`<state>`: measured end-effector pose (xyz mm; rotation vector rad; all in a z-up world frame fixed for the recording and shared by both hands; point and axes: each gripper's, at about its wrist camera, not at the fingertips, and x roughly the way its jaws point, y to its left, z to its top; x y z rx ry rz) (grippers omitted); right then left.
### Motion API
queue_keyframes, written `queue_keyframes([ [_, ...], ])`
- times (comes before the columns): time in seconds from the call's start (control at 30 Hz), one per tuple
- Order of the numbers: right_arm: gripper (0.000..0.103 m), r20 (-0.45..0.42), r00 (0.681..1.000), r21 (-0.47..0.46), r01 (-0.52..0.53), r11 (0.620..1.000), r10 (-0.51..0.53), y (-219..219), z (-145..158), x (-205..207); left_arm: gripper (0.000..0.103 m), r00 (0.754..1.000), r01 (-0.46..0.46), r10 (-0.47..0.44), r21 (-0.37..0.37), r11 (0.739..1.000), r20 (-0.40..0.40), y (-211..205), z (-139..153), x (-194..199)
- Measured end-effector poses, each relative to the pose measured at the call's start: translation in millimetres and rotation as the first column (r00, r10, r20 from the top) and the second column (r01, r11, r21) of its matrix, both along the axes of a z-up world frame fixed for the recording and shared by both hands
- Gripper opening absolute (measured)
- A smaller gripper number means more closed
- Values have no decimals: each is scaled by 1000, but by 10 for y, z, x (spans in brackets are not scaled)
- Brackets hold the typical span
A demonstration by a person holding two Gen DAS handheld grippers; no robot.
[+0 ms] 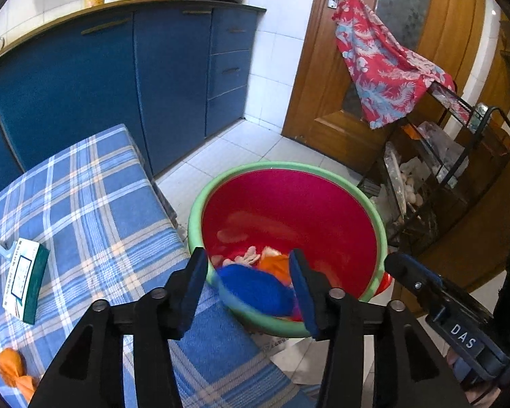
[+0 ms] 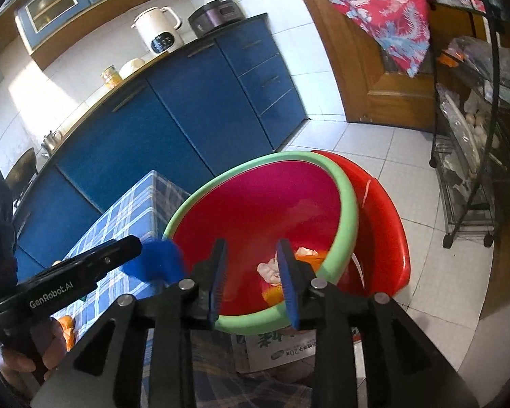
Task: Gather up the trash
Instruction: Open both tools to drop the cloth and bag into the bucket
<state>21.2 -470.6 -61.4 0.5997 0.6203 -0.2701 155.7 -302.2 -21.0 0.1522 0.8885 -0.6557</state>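
Crumpled blue wrapper (blurred) over basin

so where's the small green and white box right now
In the left wrist view, the box lies at the far left on the blue checked tablecloth, above an orange scrap.

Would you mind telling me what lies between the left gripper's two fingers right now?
In the left wrist view, a blurred blue piece of trash sits between the left gripper fingers, over the near rim of the green-rimmed basin.
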Motion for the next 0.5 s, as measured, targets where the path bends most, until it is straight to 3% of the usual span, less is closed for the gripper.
queue_keyframes([
  [0.13, 41, -2, 1000, 15, 19, 1000, -19, -8, -16, -31, 54, 1000, -16, 16, 10, 1000, -8, 19, -29, -4],
  [0.5, 43, 10, 1000, 29, 3, 1000, -3, 125, 52, -100, 54, 996, -84, 84, 23, 996, 5, 325, 34, -94],
])
